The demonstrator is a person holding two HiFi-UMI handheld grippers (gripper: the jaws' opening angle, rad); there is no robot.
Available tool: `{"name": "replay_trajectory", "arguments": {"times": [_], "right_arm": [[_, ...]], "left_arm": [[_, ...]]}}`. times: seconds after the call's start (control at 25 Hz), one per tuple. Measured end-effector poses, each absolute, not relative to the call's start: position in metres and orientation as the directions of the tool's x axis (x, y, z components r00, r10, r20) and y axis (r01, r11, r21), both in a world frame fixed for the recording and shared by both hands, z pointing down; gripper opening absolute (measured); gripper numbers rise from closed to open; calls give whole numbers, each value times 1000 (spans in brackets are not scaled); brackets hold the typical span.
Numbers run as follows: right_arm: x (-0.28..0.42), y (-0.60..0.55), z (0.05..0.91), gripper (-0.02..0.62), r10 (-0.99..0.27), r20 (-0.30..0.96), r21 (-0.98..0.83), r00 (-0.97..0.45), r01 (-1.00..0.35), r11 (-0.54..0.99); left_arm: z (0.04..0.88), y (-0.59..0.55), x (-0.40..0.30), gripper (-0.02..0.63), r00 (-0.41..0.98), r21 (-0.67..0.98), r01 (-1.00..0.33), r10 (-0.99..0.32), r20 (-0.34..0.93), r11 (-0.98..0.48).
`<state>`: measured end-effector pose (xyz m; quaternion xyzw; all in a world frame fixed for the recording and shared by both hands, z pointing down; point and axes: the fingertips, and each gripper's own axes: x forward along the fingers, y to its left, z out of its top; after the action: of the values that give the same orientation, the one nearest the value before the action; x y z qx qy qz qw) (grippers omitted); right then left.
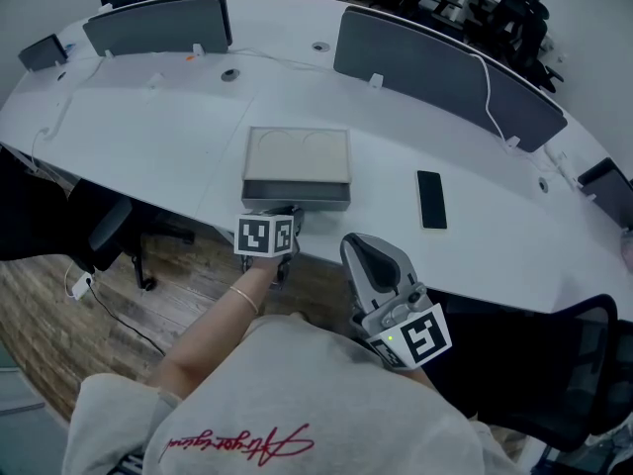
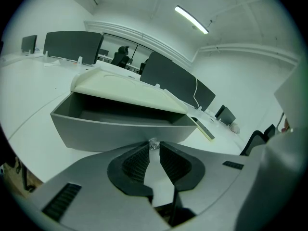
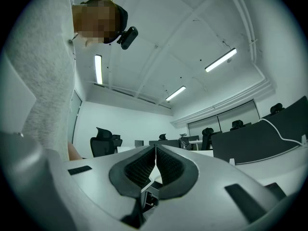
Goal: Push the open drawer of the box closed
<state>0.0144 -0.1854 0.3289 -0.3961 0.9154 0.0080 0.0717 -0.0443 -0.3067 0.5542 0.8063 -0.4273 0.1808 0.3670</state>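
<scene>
A flat box with a cream top [image 1: 297,152] [image 2: 126,88] lies on the white table [image 1: 148,146], near its front edge. Its grey drawer [image 1: 296,193] [image 2: 115,126] is pulled out toward me, and the inside looks bare. My left gripper [image 1: 287,214] [image 2: 153,145] is at the middle of the drawer's front. Its jaws are pinched on a small clear knob [image 2: 153,143] there. My right gripper [image 1: 354,243] [image 3: 155,154] is off the table by my body, shut with nothing in it, and points slightly upward into the room.
A black phone [image 1: 430,199] [image 2: 204,128] lies on the table to the right of the box. Grey divider panels [image 1: 435,72] stand along the table's far side. An office chair [image 1: 107,228] sits below the table's front edge at the left.
</scene>
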Motion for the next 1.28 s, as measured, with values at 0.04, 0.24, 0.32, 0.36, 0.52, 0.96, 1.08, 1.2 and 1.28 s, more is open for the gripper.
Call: {"name": "replay_trajectory", "arguments": {"times": [0.04, 0.24, 0.32, 0.36, 0.52, 0.96, 1.08, 1.2, 1.28], "right_arm": [[14, -186, 329, 18, -724, -137, -42, -676, -726, 686], [18, -187, 329, 18, -728, -135, -42, -672, -730, 682], [19, -188, 330, 18, -729, -133, -43, -671, -731, 681], [20, -189, 330, 18, -729, -132, -43, -671, -731, 681], [22, -190, 329, 18, -726, -132, -45, -675, -728, 684], [31, -192, 326, 18, -720, -141, -59, -679, -721, 691], [31, -191, 327, 18, -718, -136, -58, -682, -718, 694], [31, -189, 327, 18, -716, -138, -57, -684, -716, 696], [31, -188, 327, 18, -715, -139, -58, -685, -715, 697]], "left_arm": [[554, -308, -44, 78, 569, 439, -822, -559, 603, -364], [554, -312, -44, 80, 563, 439, -826, -571, 598, -354], [555, -314, -44, 79, 559, 443, -827, -578, 595, -345], [555, -315, -45, 79, 559, 446, -827, -580, 593, -341], [554, -319, -44, 79, 554, 448, -830, -587, 590, -332], [555, -322, -45, 79, 510, 416, -857, -623, 593, -305], [554, -322, -46, 80, 492, 397, -868, -636, 595, -299], [553, -324, -46, 80, 481, 388, -873, -644, 594, -295], [554, -325, -46, 80, 476, 385, -876, -648, 594, -291]]}}
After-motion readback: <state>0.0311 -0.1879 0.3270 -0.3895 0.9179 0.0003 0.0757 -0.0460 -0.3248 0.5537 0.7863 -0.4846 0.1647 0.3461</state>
